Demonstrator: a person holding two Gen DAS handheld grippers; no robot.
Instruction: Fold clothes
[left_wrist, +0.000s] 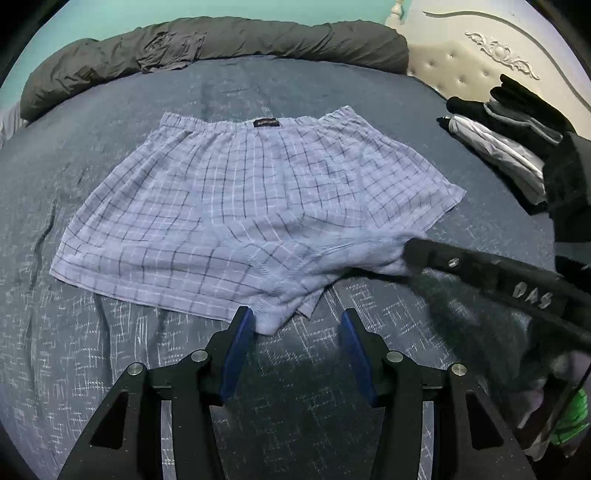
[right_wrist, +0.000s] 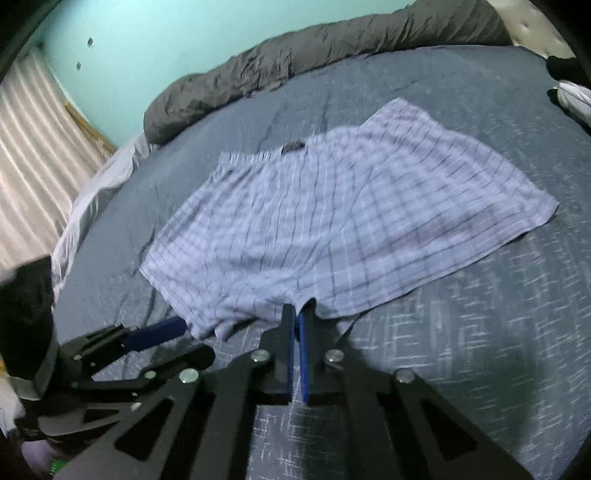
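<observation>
Light blue checked shorts lie spread flat on the dark blue bed sheet, waistband away from me. My left gripper is open at the near hem, and a fold of the hem lies between its jaws beside the left pad. My right gripper is shut on the hem of the shorts at their near edge. In the left wrist view the right gripper comes in from the right, with cloth bunched at its tip. The left gripper shows at the lower left of the right wrist view.
A rolled grey duvet lies along the far side of the bed. A stack of folded dark and white clothes sits at the right by the cream headboard. More clothes lie at the lower right. A curtain hangs at left.
</observation>
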